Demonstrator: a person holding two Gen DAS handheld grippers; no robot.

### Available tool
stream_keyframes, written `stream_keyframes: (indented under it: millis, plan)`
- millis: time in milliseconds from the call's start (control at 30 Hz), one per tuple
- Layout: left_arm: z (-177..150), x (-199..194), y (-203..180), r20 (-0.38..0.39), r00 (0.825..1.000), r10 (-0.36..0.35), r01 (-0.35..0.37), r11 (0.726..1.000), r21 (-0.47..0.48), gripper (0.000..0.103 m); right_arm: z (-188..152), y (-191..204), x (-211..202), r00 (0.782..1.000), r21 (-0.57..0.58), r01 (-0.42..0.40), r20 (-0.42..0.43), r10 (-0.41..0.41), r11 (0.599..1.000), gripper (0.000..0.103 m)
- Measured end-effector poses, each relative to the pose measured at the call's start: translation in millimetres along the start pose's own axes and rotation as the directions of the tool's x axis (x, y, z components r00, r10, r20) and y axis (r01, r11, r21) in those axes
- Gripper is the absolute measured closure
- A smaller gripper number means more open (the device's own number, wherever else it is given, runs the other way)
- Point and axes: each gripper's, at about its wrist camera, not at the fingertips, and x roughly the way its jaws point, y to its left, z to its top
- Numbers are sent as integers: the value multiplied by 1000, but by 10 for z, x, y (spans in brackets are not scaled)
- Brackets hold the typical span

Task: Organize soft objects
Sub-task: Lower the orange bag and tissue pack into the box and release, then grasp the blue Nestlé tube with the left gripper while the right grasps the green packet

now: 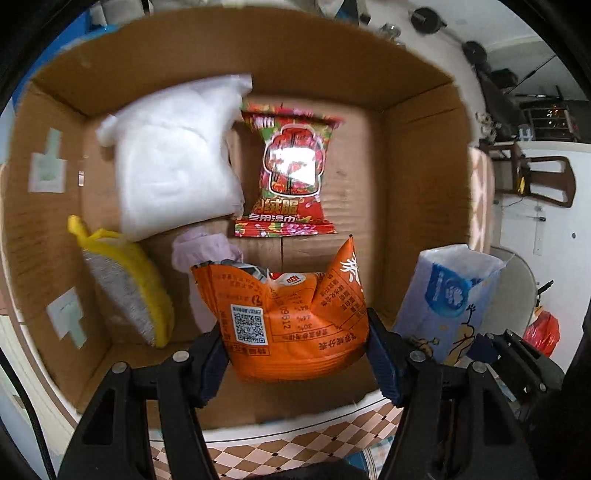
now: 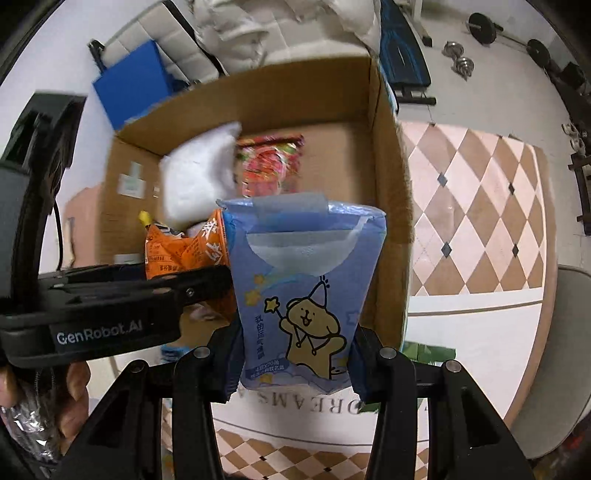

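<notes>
My left gripper (image 1: pixel 295 350) is shut on an orange snack packet (image 1: pixel 291 317) and holds it over the near side of an open cardboard box (image 1: pixel 417 206). My right gripper (image 2: pixel 295 354) is shut on a blue tissue pack with a cartoon bear (image 2: pixel 306 291), held upright beside the box's right wall; that pack (image 1: pixel 447 299) also shows at the right of the left wrist view. On the box floor lie a white padded bag (image 1: pixel 177 158), a red wet-wipe packet (image 1: pixel 291 173), a yellow-edged scrubbing pad (image 1: pixel 125 284) and a pale purple cloth (image 1: pixel 203 251).
The box (image 2: pixel 391 155) stands on a surface with a tan and white diamond pattern (image 2: pixel 476 206). A blue board (image 2: pixel 129 81) and white bedding (image 2: pixel 258 33) lie behind it. A hand (image 2: pixel 74 391) holds the left gripper's body (image 2: pixel 99 302). Weights (image 2: pixel 484 26) lie on the floor.
</notes>
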Motion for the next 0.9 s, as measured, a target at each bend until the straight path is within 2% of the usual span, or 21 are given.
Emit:
stream_keyframes:
  millis: [200,233,267,300,367,433,500,800,900]
  plan:
    - [77,242,-16,-82,997,4,-5,1000,-13,34,82,-7,354,995,-16,45,-84,-46,999,53]
    - [70,266,-10,-98,995,-5,3,1000,-23,34,79,-2,377,995,-20,45,-93,-47,999,41]
    - [62,268,-17,-103,995,-13,11,1000,-19,26,88,-1,418,993,-24,47,-106,-50,999,14]
    - [44,244,-40,-95,996,-2,2,1000,-1,17,86,4,429,992,-28,56,-110,-59,998,2]
    - [13,182,-64,-74,997,25,-24,1000,19,10,101,23,431,993,-28,53,-109,-56,998,0]
    - [-28,91,-63,-49,998,36,-36,999,20,9,96,47,407,992,-36,58,-108,-61,998,0]
    - [-78,-13,-56,-22,998,53,-53,998,21,3,80,74,362,993,-41,70,-95,-74,997,0]
    - [-325,-399,-104,115,987,114,-118,992,33,2,-33,203,95,995,-45,85,-42,-87,995,0]
    - [-528,-626,-49,191,972,135,-139,990,8,2,-128,253,-54,996,-45,84,3,-84,995,0]
